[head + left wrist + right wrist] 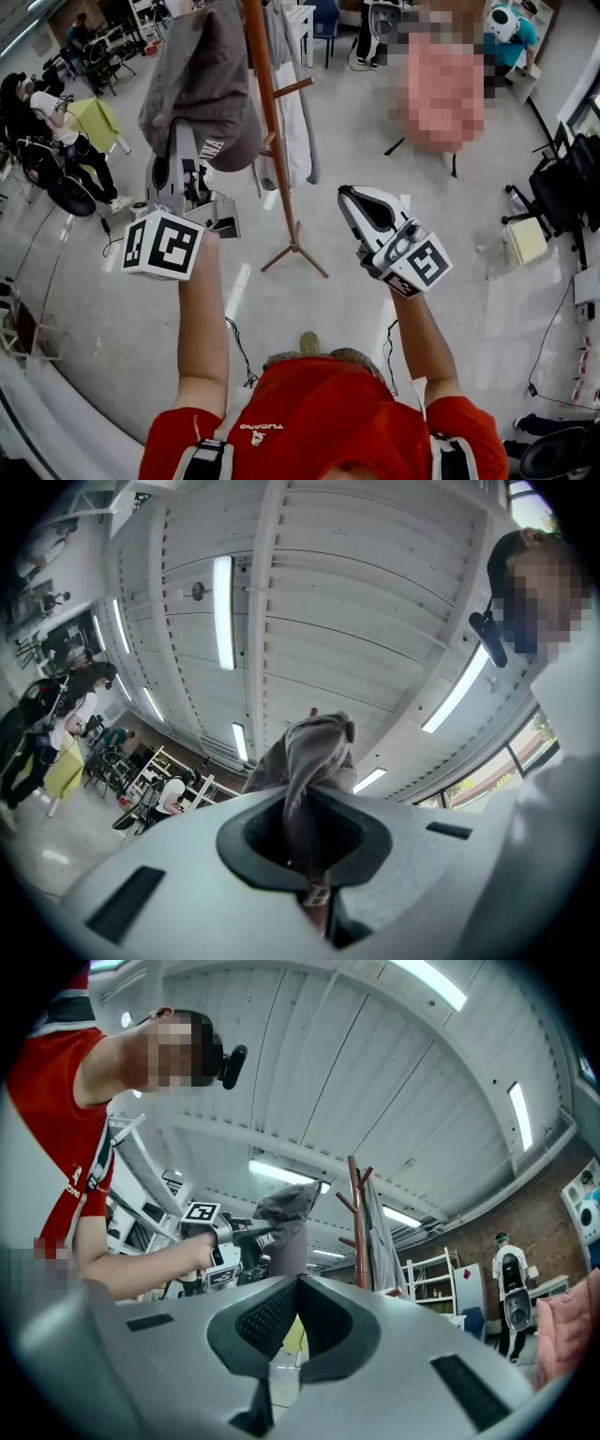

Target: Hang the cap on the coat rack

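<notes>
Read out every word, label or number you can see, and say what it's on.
No text reads clearly.
Cap: white lettering by its lower edge, too blurred to read.
Red shirt: small white print, too small to read.
Marker cubes: black-and-white square patterns, no words.

White lettering on the red shirt (319, 412) and the cap (202, 84) cannot be read.

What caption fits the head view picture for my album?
Left tool holds a grey cap up beside the wooden coat rack.
</notes>
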{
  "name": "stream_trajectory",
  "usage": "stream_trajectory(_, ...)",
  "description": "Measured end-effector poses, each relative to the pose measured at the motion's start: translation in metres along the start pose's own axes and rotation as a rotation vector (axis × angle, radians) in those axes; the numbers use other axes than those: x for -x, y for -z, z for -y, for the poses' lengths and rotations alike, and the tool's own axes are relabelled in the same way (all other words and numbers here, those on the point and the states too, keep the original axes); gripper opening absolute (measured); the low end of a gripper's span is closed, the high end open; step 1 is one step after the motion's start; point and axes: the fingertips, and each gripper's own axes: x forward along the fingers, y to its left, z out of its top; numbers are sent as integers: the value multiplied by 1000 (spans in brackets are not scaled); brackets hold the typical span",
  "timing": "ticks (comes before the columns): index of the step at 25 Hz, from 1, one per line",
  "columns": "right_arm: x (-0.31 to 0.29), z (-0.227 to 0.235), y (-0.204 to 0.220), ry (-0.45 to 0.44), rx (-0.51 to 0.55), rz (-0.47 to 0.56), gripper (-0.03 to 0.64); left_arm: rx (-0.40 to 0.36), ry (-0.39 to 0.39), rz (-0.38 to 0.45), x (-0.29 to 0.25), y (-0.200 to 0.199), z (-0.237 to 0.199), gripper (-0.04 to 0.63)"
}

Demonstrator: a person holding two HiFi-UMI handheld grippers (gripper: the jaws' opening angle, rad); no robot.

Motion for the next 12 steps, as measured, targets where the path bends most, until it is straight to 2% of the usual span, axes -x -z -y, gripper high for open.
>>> stream_trajectory(7,-27,36,12,-67,-37,16,23,-89,-51,20,-51,-1,-4,15)
stream_trajectory(12,-36,63,25,-139,-64,11,23,-130,-130,53,-71,6,-13,15)
